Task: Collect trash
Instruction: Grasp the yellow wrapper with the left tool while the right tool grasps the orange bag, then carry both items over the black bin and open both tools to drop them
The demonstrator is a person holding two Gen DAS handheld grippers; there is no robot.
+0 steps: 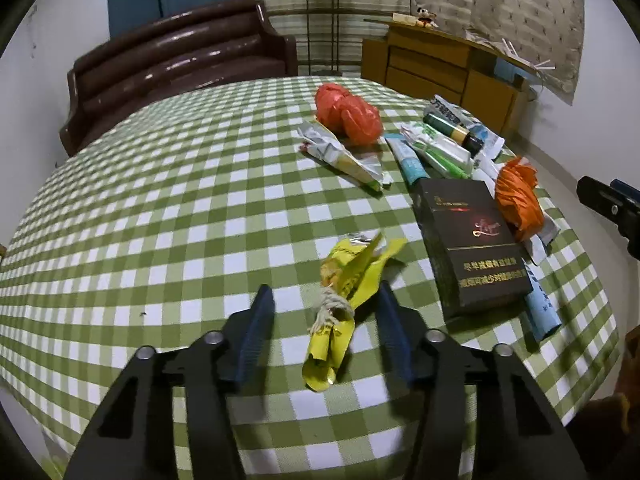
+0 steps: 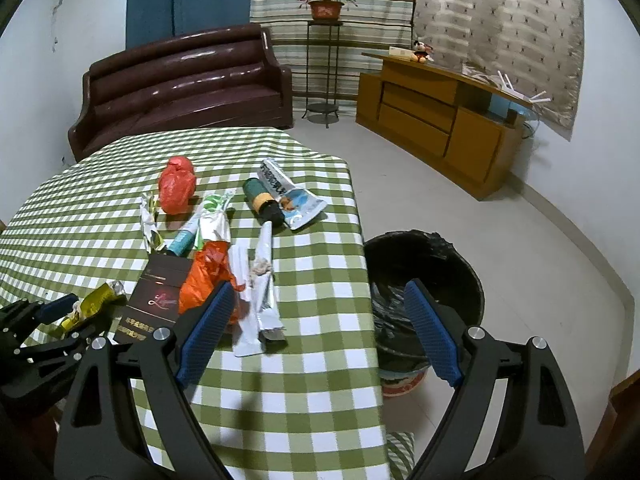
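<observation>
A crumpled yellow wrapper (image 1: 340, 300) tied with string lies on the green checked tablecloth (image 1: 160, 208). My left gripper (image 1: 326, 300) straddles it with both fingers on the cloth. The left pad stands clear of it and the right pad is at its edge, so the jaws are open. From the right wrist view the left gripper (image 2: 66, 318) and yellow wrapper (image 2: 94, 302) show at the lower left. My right gripper (image 2: 320, 286) is open and empty over the table's right edge, its left finger by an orange bag (image 2: 204, 276). A black-lined trash bin (image 2: 460, 256) stands on the floor beneath it.
More litter lies on the cloth: a dark cigarette box (image 1: 472, 248), a red bag (image 1: 346, 114), a silver-green wrapper (image 1: 344, 152), tubes, a dark green roll (image 2: 262, 200) and a long white wrapper (image 2: 260, 292). A brown sofa (image 2: 180, 84) and wooden cabinet (image 2: 432, 108) stand beyond.
</observation>
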